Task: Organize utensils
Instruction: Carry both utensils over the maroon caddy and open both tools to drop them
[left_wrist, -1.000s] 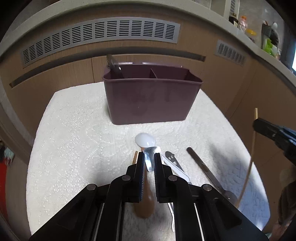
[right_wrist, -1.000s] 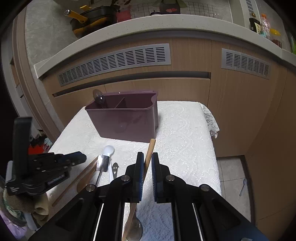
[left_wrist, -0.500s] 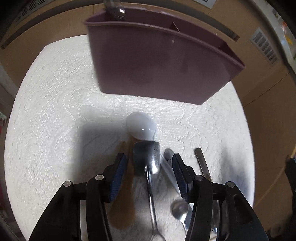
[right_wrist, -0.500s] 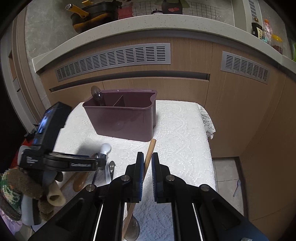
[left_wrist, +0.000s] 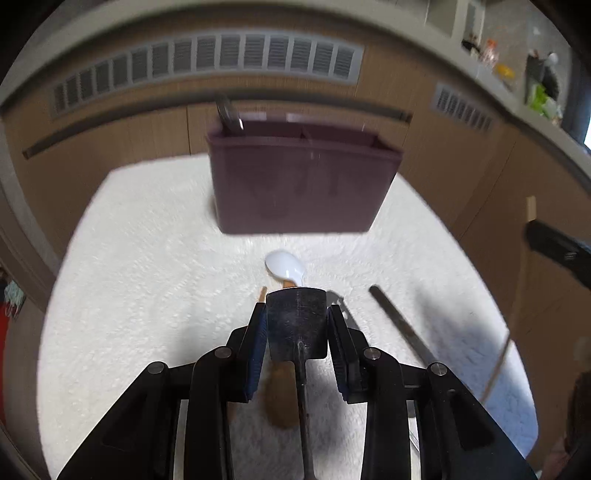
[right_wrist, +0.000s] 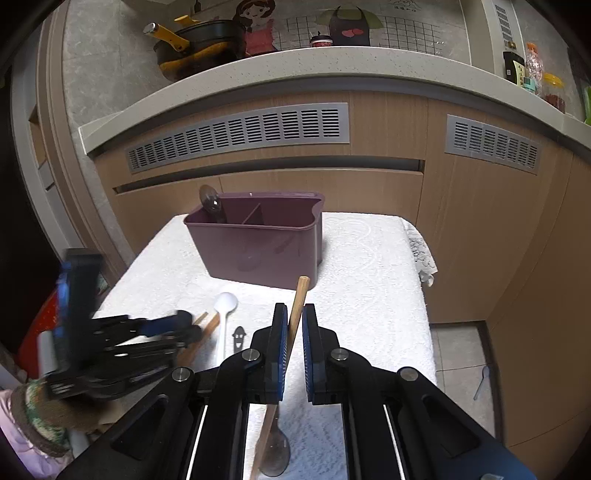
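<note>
A purple two-compartment utensil holder (left_wrist: 303, 184) stands at the back of the white towel (left_wrist: 147, 295); it also shows in the right wrist view (right_wrist: 258, 243), with a metal spoon (right_wrist: 210, 201) in its left compartment. My left gripper (left_wrist: 297, 321) is shut on the wide dark head of a metal spatula (left_wrist: 297, 325), lifted above the towel. My right gripper (right_wrist: 294, 332) is shut on the handle of a wooden spoon (right_wrist: 295, 314), bowl end toward the camera. A white spoon (left_wrist: 286, 267) lies on the towel in front of the holder.
A wooden spoon (left_wrist: 282, 402), a small metal utensil (right_wrist: 238, 338) and a dark flat handle (left_wrist: 399, 325) lie on the towel. Wooden cabinets with grey vents (right_wrist: 240, 136) rise behind. The towel hangs over the table's right edge (right_wrist: 421, 251).
My left gripper closed on the spatula head and lifted it off the towel, pulling back from the holder. My right gripper kept holding the wooden spoon and rose slightly.
</note>
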